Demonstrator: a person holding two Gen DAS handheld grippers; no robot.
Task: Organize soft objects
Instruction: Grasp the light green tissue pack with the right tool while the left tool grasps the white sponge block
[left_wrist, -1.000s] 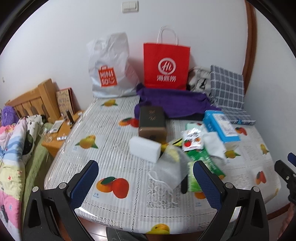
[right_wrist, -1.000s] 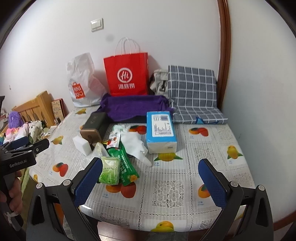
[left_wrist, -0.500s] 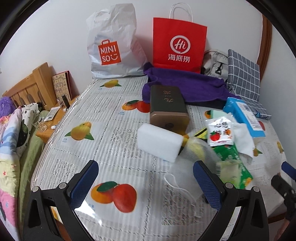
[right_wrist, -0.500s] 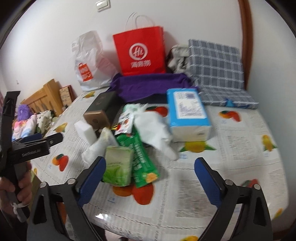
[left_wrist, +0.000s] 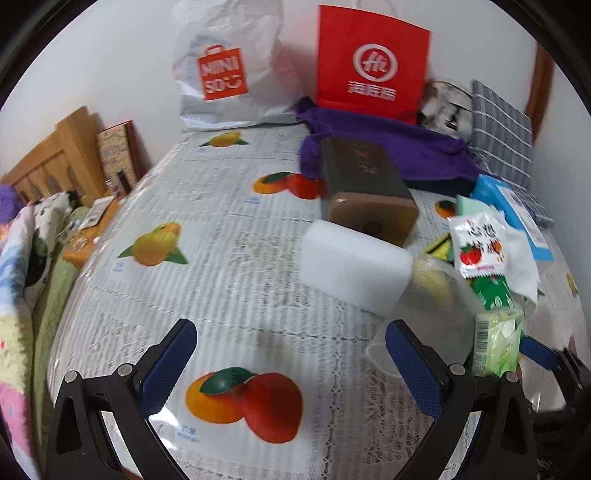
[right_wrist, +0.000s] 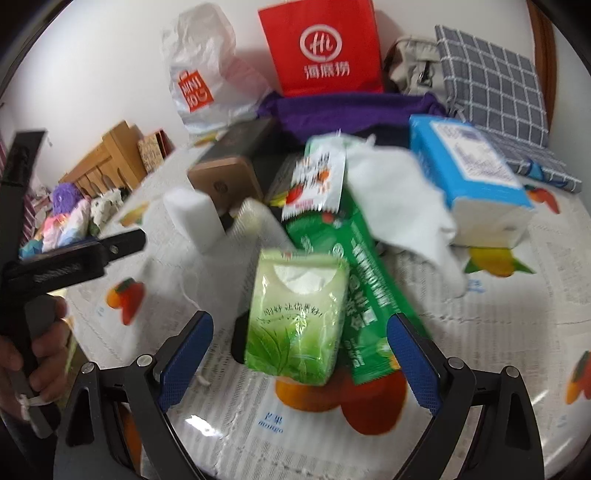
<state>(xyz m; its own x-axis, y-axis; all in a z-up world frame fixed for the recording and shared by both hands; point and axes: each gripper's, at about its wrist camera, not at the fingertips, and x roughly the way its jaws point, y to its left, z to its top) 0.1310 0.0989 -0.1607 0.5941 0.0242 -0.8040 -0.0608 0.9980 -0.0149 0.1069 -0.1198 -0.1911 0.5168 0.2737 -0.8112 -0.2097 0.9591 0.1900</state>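
Note:
A pile of soft things lies on the fruit-print table (left_wrist: 221, 258). A white sponge block (left_wrist: 354, 269) sits just ahead and right of my open, empty left gripper (left_wrist: 291, 362). A green tissue pack (right_wrist: 297, 314) lies right in front of my open, empty right gripper (right_wrist: 299, 358), between the fingers' line but not touched. Beside it lie a long green packet (right_wrist: 365, 280), a white cloth (right_wrist: 402, 206), a tomato sachet (right_wrist: 317, 184) and a blue tissue box (right_wrist: 476, 177). A white face mask (right_wrist: 255, 229) lies left of the pack, blurred.
A brown box (left_wrist: 365, 192) lies behind the sponge. A purple cloth (left_wrist: 399, 144), a red paper bag (left_wrist: 373, 62), a white Miniso bag (left_wrist: 225, 70) and a checked cushion (left_wrist: 502, 129) stand against the wall. A bed (left_wrist: 22, 258) is left of the table.
Both grippers have moved forward and down toward the pile. The sponge and the green tissue pack now loom much closer. Nothing has been taken hold of.

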